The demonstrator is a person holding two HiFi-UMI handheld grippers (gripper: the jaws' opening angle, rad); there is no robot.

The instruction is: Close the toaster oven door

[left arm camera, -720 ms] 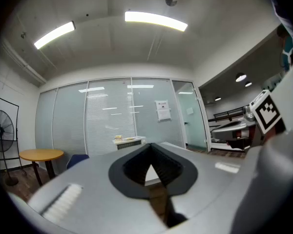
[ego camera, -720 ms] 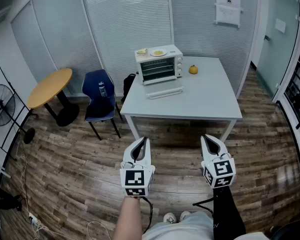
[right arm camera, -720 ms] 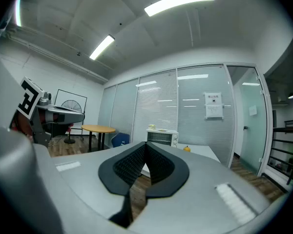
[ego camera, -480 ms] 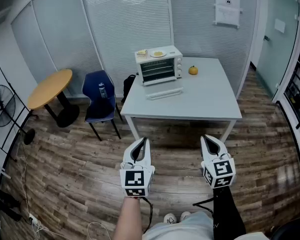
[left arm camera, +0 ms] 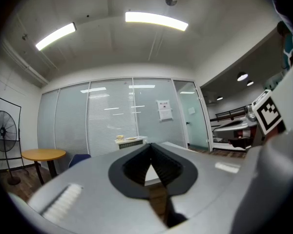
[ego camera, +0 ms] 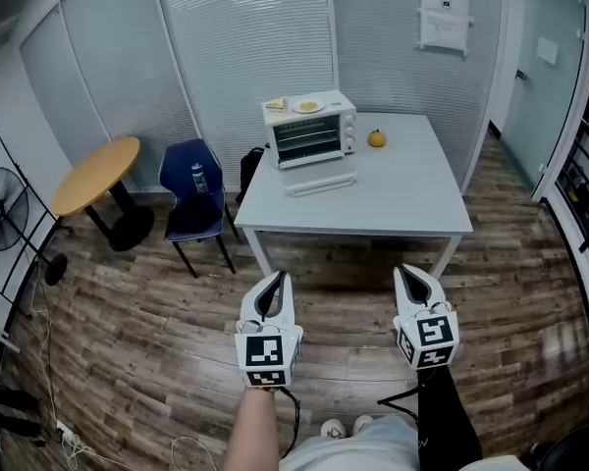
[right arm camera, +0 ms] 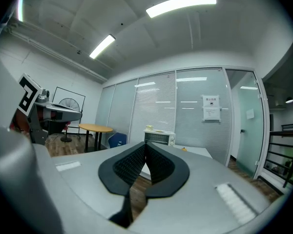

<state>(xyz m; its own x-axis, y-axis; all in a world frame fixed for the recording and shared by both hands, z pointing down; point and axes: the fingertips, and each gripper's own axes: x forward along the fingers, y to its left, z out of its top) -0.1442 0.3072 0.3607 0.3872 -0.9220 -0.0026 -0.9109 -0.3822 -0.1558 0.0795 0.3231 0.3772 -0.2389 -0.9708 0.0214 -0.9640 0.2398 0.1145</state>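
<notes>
While it faces nearward, toaster oven spans left-right.

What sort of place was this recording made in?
Most likely a small office meeting or break room: glass partition walls with blinds, a posted notice, and a white table carrying a toaster oven, with a round side table nearby.

Toaster oven stands open on table
</notes>
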